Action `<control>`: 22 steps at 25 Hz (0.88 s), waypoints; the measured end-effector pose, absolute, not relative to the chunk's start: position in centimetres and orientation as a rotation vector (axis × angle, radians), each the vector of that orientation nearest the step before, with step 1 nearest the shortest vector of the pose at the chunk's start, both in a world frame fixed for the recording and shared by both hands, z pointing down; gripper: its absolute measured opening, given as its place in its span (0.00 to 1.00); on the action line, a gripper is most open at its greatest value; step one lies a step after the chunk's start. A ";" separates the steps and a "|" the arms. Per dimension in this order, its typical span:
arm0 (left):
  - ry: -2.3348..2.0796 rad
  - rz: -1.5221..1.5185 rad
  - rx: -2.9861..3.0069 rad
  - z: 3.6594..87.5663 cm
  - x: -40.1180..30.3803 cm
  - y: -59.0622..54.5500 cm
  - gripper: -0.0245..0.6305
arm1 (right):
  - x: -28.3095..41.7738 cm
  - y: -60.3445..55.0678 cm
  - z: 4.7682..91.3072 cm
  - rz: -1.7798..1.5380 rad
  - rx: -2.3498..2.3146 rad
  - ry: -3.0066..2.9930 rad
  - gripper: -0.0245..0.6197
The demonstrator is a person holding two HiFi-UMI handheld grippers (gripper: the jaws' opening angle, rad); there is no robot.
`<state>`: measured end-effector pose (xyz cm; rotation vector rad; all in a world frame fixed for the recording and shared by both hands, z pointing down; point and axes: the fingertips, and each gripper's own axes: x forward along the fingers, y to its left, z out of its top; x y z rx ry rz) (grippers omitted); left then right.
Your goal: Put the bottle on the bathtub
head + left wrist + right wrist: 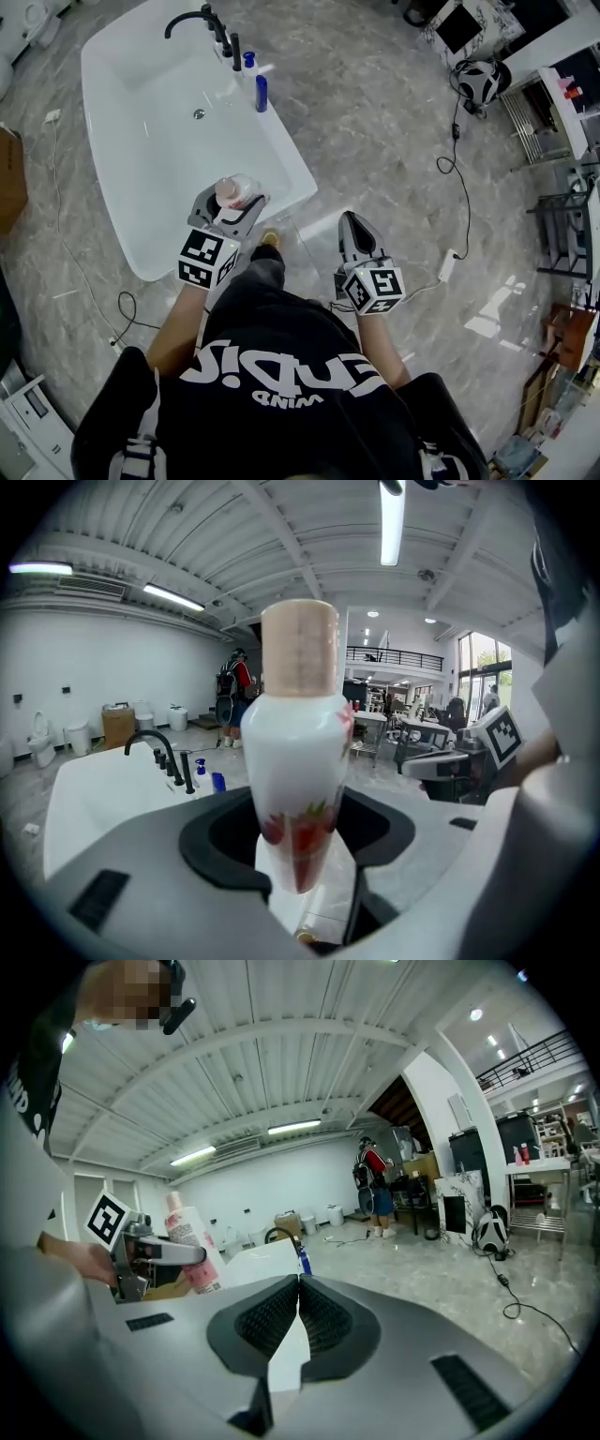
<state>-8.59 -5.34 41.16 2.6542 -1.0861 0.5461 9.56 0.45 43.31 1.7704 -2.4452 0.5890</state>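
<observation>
While left claw [237, 205] grips bottle [234, 191] upright, right claw [353, 234] hangs closed.

Black shirt [281, 375]: large white lettering across the chest, seen upside down from above; too distorted to read with confidence.
Left marker cube [206, 258]: black-and-white square code, no words.
Right marker cube [373, 289]: the same kind of code.
Bottle [298, 761]: red flower print, no legible text.

Bottle [239, 187]: I see only its top; my left gripper [230, 203] hides the rest. Bathtub [159, 197]: far edge cropped.
</observation>
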 end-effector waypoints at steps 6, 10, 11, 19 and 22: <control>-1.057 0.571 2.663 42.0 -8.1 -11.4 0.39 | 9.7 -4.9 43.3 0.607 1.800 -2.404 0.08; -1.060 0.576 2.651 43.0 -7.0 -14.1 0.39 | 10.3 -7.5 43.9 0.628 1.802 -2.391 0.08; -1.058 0.584 2.647 43.4 -6.7 -14.7 0.39 | 10.6 -8.1 44.1 0.636 1.805 -2.388 0.08; -1.082 0.625 2.623 48.2 -5.2 -19.9 0.39 | 12.0 -13.1 47.6 0.670 1.749 -2.372 0.08; -1.098 0.646 2.619 50.7 -4.8 -22.0 0.39 | 12.0 -14.6 49.2 0.695 1.715 -2.377 0.08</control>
